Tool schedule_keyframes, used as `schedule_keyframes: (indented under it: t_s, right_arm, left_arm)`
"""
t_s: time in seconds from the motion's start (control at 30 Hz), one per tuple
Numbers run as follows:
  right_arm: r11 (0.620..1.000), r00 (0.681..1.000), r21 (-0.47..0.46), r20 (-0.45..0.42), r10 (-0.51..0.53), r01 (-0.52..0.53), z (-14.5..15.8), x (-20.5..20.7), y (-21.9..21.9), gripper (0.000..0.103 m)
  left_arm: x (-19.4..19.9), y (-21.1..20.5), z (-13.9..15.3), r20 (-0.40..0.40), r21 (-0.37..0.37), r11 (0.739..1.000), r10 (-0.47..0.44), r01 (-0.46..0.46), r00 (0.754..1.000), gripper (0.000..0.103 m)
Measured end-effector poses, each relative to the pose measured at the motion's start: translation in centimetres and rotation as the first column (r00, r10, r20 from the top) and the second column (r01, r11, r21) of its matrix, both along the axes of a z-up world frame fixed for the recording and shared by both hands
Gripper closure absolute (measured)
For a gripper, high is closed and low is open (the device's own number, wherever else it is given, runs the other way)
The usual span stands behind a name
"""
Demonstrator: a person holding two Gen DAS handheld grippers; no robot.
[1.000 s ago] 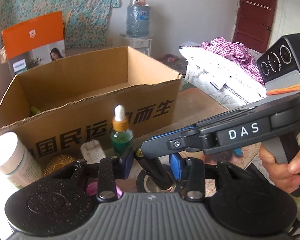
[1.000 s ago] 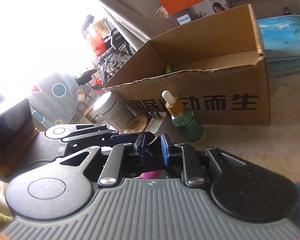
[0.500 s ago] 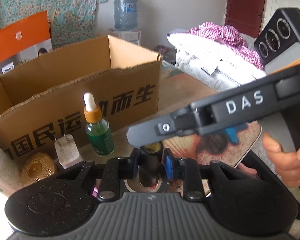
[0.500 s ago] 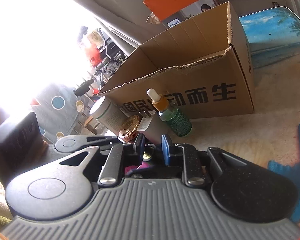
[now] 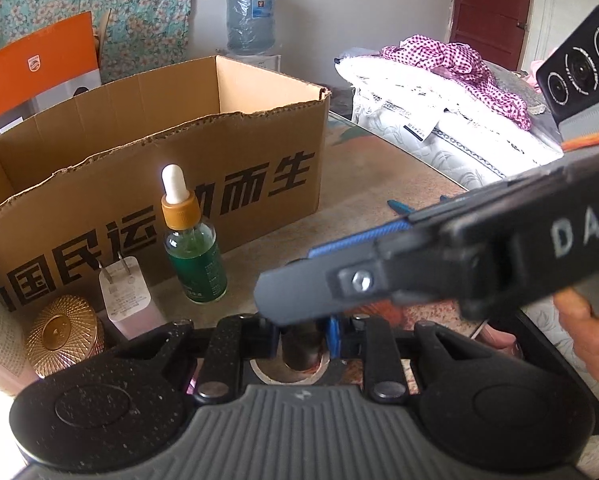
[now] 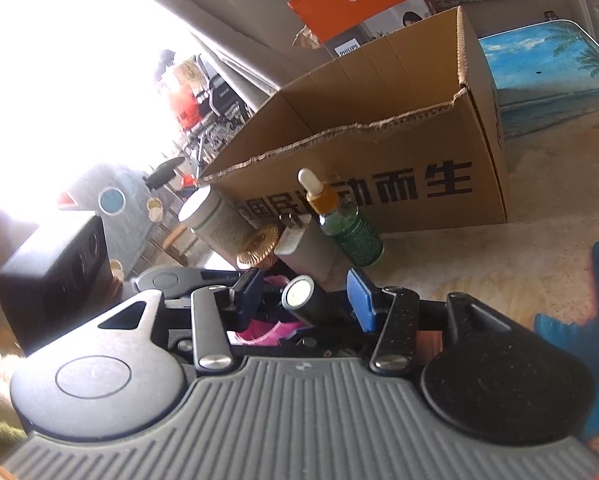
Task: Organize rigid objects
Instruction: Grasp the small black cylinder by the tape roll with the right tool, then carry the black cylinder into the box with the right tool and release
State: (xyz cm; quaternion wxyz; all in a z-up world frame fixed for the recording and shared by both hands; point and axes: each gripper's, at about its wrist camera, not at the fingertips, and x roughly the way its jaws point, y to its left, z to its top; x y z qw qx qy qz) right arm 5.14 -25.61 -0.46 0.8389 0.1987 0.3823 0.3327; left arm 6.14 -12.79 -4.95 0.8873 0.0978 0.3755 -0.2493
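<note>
My left gripper (image 5: 301, 330) is shut on a black cylinder (image 5: 299, 348) that stands in a round metal base. My right gripper (image 6: 305, 292) is open, its blue pads (image 6: 361, 294) apart on either side of the same black cylinder (image 6: 303, 300); it crosses the left wrist view (image 5: 379, 272). A green dropper bottle (image 5: 191, 240), a white plug adapter (image 5: 123, 292), a gold ribbed lid (image 5: 61, 334) and a white bottle (image 6: 215, 224) stand in front of an open cardboard box (image 5: 99, 160).
An orange and white box (image 5: 39, 76) stands behind the cardboard box. A pile of bedding and checked cloth (image 5: 439, 92) lies at the right. A blue beach-print tabletop (image 6: 547, 76) stretches behind the box. Something pink (image 6: 267, 328) lies under the grippers.
The right gripper's jaws have opened from around the black cylinder and it has drawn back to the right. The left gripper has pulled back a little with the cylinder in its jaws.
</note>
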Motion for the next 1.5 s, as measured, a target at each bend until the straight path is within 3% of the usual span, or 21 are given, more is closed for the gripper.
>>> schedule_keyframes:
  t_s: [0.17,0.37,0.63,1.0,1.23,1.33,1.5]
  right_arm:
    - [1.0,1.0,-0.016,-0.014,0.004,-0.004,-0.6,0.3,0.4,0.056]
    - [0.999,1.0,-0.052,0.006,-0.006,0.006,-0.3,0.4,1.0,0.072]
    - [0.997,0.998,-0.076,0.049,-0.029,0.033,1.5,-0.1,1.6,0.077]
    - [0.998,0.969,-0.056,0.243,0.035,-0.022,9.2,0.0,4.3,0.078]
    - [0.994,0.933,-0.044,0.342,0.109,-0.1,15.0,4.3,6.7,0.079]
    - [0.991,0.945,-0.016,0.298,0.132,-0.134,16.3,8.0,7.9,0.079]
    - [0.987,0.984,0.038,0.1,0.149,-0.153,14.8,15.1,9.6,0.08]
  left_arm:
    - [0.0,0.1,0.0,0.005,-0.009,1.0,0.002,-0.002,1.0,0.08]
    - [0.0,0.2,0.1,0.003,-0.022,1.0,0.002,-0.002,1.0,0.08]
    - [-0.6,1.1,1.7,0.032,-0.055,0.998,0.005,-0.003,0.999,0.08]
    - [-1.2,4.4,9.5,0.178,-0.099,0.992,0.092,-0.075,0.98,0.08]
    - [2.2,6.9,15.1,0.211,-0.118,0.982,0.172,-0.15,0.962,0.08]
    - [5.0,7.8,16.2,0.174,-0.103,0.976,0.206,-0.19,0.963,0.08]
    - [10.9,9.9,15.3,0.008,-0.098,0.964,0.25,-0.248,0.968,0.08]
